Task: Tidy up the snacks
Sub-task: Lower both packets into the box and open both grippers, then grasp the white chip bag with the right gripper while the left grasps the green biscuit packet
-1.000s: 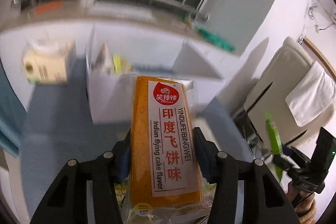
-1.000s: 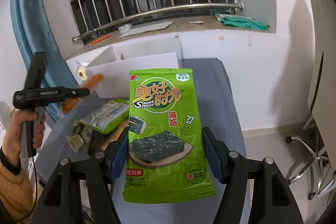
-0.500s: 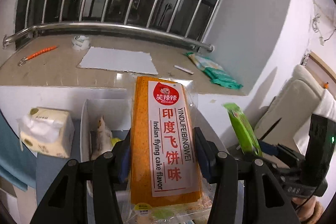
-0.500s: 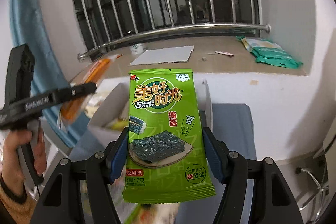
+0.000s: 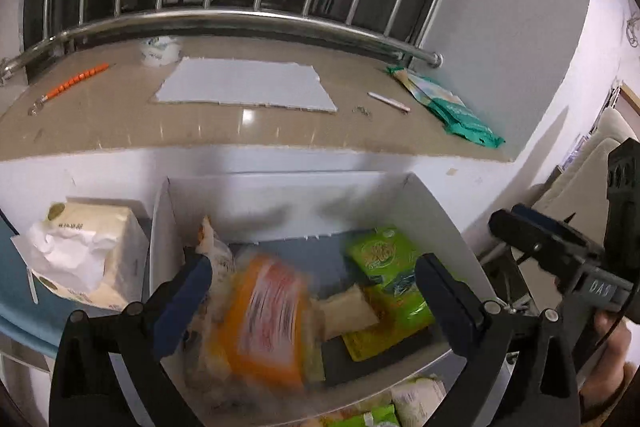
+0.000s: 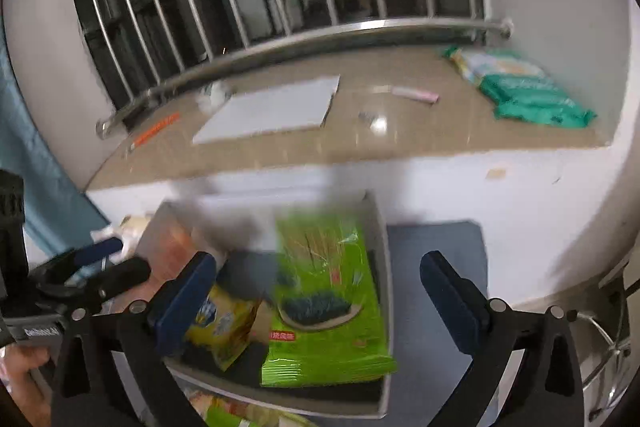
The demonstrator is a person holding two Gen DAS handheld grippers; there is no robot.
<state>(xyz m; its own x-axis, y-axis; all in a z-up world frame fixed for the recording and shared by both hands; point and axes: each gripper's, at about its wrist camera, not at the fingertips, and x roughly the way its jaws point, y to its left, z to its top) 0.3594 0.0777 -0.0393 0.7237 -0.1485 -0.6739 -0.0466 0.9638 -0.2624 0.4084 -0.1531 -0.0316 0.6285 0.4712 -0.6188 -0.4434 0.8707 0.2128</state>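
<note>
A white open box (image 5: 436, 211) stands below the window sill and holds several snack packs. My left gripper (image 5: 312, 287) is open above the box; the orange flying-cake pack (image 5: 266, 323) is blurred below it, loose in the box. My right gripper (image 6: 320, 287) is open over the same box (image 6: 380, 239); the green seaweed pack (image 6: 324, 303) lies blurred in the box's right side. A yellow pack (image 6: 224, 327) lies beside it. The seaweed pack (image 5: 384, 259) also shows in the left wrist view.
A tissue pack (image 5: 84, 259) stands left of the box. The brown sill (image 5: 120, 119) carries a white sheet (image 5: 244, 87), an orange tool (image 5: 76, 83) and green packets (image 5: 456, 115). More snacks (image 5: 400, 407) lie in front of the box. A chair (image 6: 612, 327) is right.
Both grippers have opened over the box. The orange cake pack and the green seaweed pack have left the jaws and dropped into the box.
</note>
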